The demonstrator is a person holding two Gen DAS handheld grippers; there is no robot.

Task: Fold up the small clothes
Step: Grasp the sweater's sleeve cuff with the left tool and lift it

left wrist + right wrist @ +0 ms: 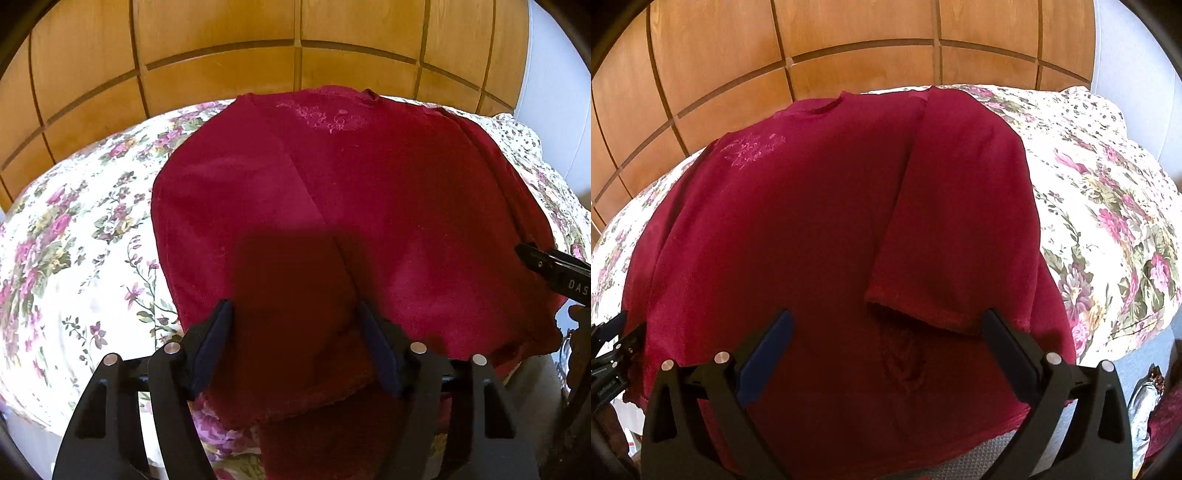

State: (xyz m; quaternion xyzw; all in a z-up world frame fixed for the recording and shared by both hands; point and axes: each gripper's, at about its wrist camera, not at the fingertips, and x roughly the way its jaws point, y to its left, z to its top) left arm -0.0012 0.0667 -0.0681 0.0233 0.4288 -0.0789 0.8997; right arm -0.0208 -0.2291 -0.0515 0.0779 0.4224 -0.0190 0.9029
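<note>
A dark red top (388,192) with pink embroidery near its neck lies flat on a floral bedsheet (74,229). Its sleeves are folded inward over the body; one folded sleeve (960,221) shows in the right wrist view, the other (240,192) in the left wrist view. My left gripper (295,310) is open, empty, over the hem at the left. My right gripper (886,321) is open, empty, over the hem near the sleeve's cuff. The right gripper's tip also shows in the left wrist view (554,269), and the left gripper shows in the right wrist view (613,347).
A wooden panelled headboard (295,48) rises behind the bed. A white wall (1130,66) stands at the right. The floral sheet (1108,221) extends right of the top. The bed's near edge lies just under both grippers.
</note>
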